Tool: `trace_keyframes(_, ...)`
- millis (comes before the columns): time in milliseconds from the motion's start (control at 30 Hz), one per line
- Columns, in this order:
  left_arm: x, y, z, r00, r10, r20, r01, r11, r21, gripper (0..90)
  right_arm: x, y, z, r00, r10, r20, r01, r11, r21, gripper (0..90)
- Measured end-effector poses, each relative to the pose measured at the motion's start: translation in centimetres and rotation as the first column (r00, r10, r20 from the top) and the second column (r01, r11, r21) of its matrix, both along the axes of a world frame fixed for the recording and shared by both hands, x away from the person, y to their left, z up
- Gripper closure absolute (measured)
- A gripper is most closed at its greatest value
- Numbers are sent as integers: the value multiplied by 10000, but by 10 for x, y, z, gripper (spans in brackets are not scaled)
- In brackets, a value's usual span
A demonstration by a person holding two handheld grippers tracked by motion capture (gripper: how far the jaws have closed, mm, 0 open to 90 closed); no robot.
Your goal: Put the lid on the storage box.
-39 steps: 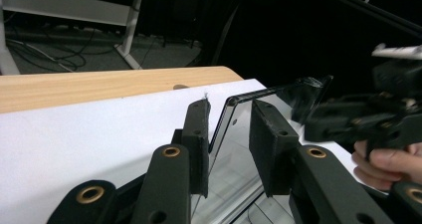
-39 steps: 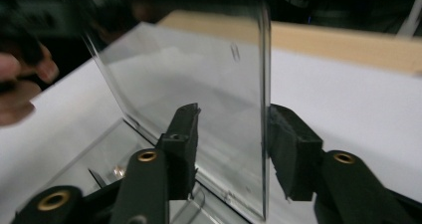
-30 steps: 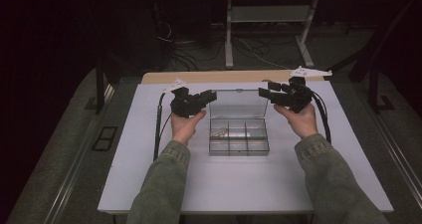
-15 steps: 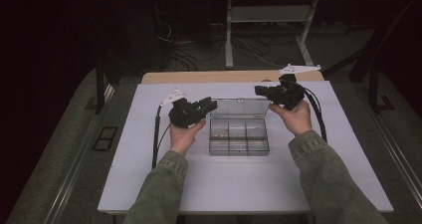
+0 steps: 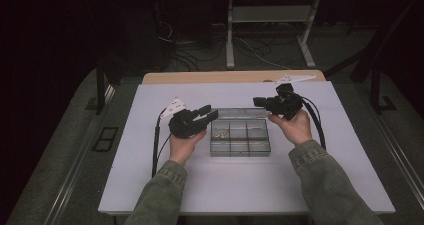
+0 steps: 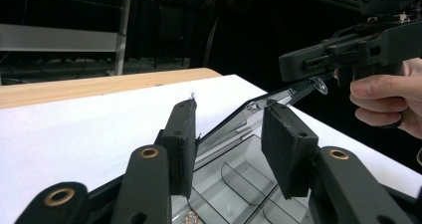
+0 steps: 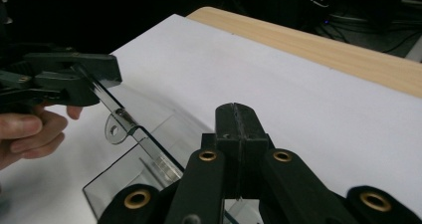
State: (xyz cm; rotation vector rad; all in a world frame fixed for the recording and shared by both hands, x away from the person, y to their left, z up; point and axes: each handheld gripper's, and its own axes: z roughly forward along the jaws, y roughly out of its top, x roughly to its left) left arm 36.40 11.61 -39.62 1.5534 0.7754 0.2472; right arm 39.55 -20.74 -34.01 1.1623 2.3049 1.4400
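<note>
One clear compartment box [image 5: 240,137] with its lid [image 6: 259,107] raised – right gripper [image 5: 261,102] pinched shut on the lid's edge, left gripper [image 5: 210,116] part-open, its jaws just widening, holding nothing.

No readable text — none (labels or numbers) anywhere.

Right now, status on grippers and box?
Left gripper jaws just been opening, lid edge between. Right gripper shut on lid. Box open, nothing blocking.

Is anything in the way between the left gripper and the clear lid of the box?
Nothing visible. The lid stands raised, and its edge already runs between the left gripper's jaws, which have just been opening and do not press on it. The right gripper is shut on the lid farther along.
</note>
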Motion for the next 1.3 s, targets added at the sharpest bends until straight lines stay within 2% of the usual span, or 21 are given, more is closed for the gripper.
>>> trace_keyframes(267, -7, 2, -6, 9997, -150, -176, 151, 9999, 76, 507, -8, -1, -12, 9994, 201, -287, -196, 9996, 194, 895)
trace_keyframes(467, -13, 1, -9, 9980, -71, -636, 106, 9984, 560, 424, -17, 0, -19, 9986, 321, -422, -314, 9993, 178, 895)
trace_keyframes(600, -19, 3, -14, 9957, -169, -914, 255, 9953, 938, 417, -23, -1, -27, 9979, 415, -490, -402, 9988, 283, 895)
trace_keyframes(800, -27, 6, -18, 9925, -189, -1206, 335, 9922, 1200, 417, -31, -6, -38, 9972, 412, -622, -370, 9971, 660, 895)
trace_keyframes(1000, -32, 6, -22, 9893, -305, -1427, 575, 9804, 1886, 413, -37, -6, -46, 9963, 499, -703, -453, 9968, 660, 895)
trace_keyframes(1233, -41, 11, -23, 9790, -683, -1920, 1115, 9681, 2242, 392, -42, -8, -51, 9940, 676, -862, -646, 9972, 370, 886)
trace_keyframes(1300, -45, 16, -23, 9743, -765, -2120, 1222, 9697, 2116, 390, -45, -9, -52, 9937, 671, -898, -660, 9977, 155, 841)
